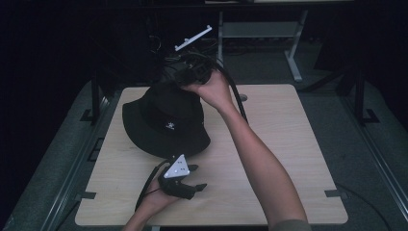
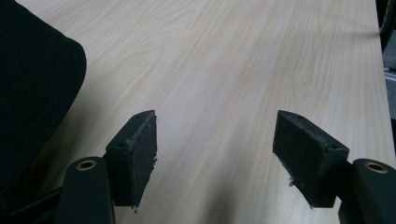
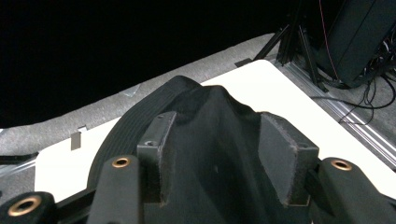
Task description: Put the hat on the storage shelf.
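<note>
So the black bucket hat [image 1: 166,120] sits on the left half of the table [image 1: 288,144], toward the far side, brim down and logo facing me. My right gripper [image 1: 190,72] is on the far side of the crown, pinching a fold of the fabric between its jaws; in the right gripper view the cloth [image 3: 210,140] bunches up between the pads. My left gripper [image 1: 185,180] is near me, just off the near brim, jaws wide open with nothing between them. Pretty sure any lift goes straight up from the right one.
</note>
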`<state>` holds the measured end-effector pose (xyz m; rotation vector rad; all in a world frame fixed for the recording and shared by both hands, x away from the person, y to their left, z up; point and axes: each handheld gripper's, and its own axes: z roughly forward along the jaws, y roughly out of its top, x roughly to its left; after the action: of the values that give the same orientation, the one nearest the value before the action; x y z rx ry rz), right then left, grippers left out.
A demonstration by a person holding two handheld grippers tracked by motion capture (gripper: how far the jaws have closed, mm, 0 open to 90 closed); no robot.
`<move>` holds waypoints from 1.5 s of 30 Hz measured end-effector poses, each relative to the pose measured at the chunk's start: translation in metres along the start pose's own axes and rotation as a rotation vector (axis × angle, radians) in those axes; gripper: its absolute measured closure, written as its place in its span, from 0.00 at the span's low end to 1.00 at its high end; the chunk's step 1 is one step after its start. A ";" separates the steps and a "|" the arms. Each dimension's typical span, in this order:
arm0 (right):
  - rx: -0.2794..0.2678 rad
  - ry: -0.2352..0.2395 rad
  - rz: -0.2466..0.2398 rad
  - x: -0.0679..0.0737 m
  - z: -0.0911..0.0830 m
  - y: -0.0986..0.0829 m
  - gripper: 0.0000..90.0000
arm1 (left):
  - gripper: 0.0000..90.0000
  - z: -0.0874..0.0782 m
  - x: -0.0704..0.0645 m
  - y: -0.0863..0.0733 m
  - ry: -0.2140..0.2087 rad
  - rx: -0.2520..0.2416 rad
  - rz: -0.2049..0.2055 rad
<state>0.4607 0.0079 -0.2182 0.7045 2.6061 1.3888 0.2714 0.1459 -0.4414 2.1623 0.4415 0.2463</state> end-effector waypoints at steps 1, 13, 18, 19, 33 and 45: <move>0.002 0.000 0.009 0.000 -0.003 -0.002 0.50 | 0.33 -0.001 0.000 0.000 0.003 0.000 0.005; -0.027 -0.021 0.056 -0.012 -0.035 -0.031 0.45 | 0.32 -0.001 -0.003 -0.001 0.000 0.005 -0.006; -0.030 -0.030 0.076 -0.015 -0.049 -0.042 0.44 | 0.31 0.000 -0.003 -0.001 0.001 0.000 -0.009; -0.037 -0.029 0.076 -0.016 -0.052 -0.044 0.44 | 0.31 0.001 -0.003 -0.001 0.001 0.001 -0.011; -0.040 -0.043 0.103 -0.024 -0.069 -0.068 0.39 | 0.30 0.003 -0.005 0.000 -0.007 0.003 -0.012; -0.040 -0.059 0.122 -0.031 -0.081 -0.082 0.37 | 0.30 0.004 -0.005 -0.001 -0.010 0.004 -0.015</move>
<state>0.4355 -0.1064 -0.2420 0.8982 2.5207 1.4248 0.2679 0.1410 -0.4446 2.1626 0.4531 0.2262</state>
